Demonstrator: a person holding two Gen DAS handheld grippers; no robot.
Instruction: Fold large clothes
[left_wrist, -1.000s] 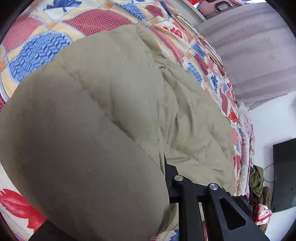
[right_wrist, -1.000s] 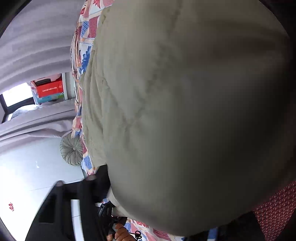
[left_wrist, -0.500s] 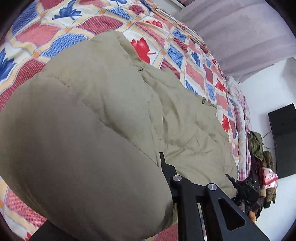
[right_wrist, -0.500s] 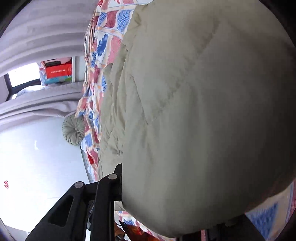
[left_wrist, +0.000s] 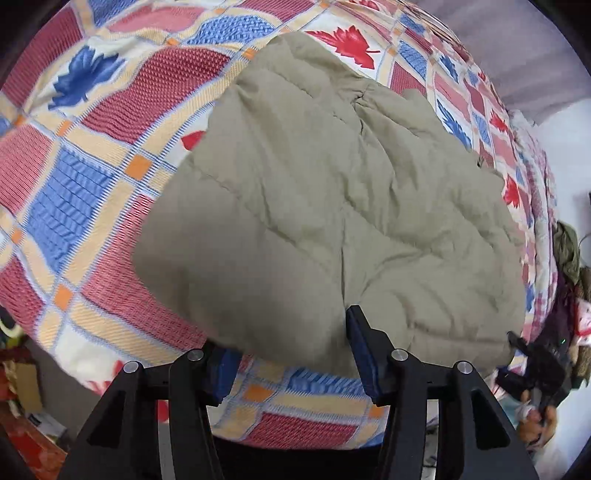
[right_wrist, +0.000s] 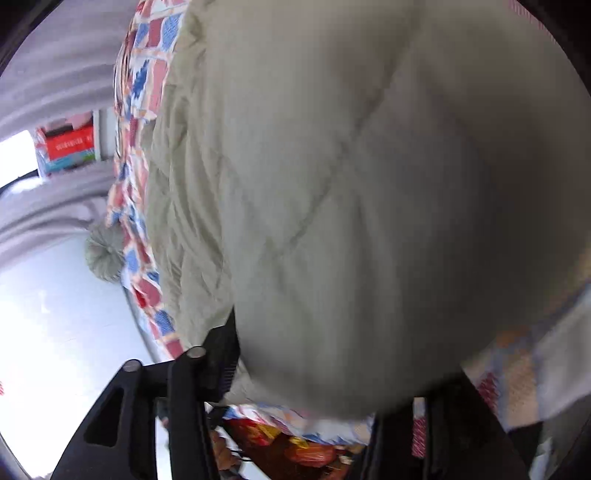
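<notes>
Left wrist view: the left gripper (left_wrist: 291, 354) at the bottom edge is opening, a fold of the jacket (left_wrist: 332, 206) between its pads but seemingly no longer pinched. The jacket lies bunched mid-frame on the bed (left_wrist: 74, 166). In the right wrist view the right gripper (right_wrist: 321, 373) is opening too, the jacket (right_wrist: 351, 184) filling the frame over it. This looks like the release after a fold; next, back both grippers clear and regrasp an edge.

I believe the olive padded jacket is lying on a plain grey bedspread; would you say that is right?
Not quite. The olive padded jacket does lie on a bedspread, but the left wrist view shows it is a patchwork of red, blue and cream squares with leaf prints, not plain grey.
</notes>
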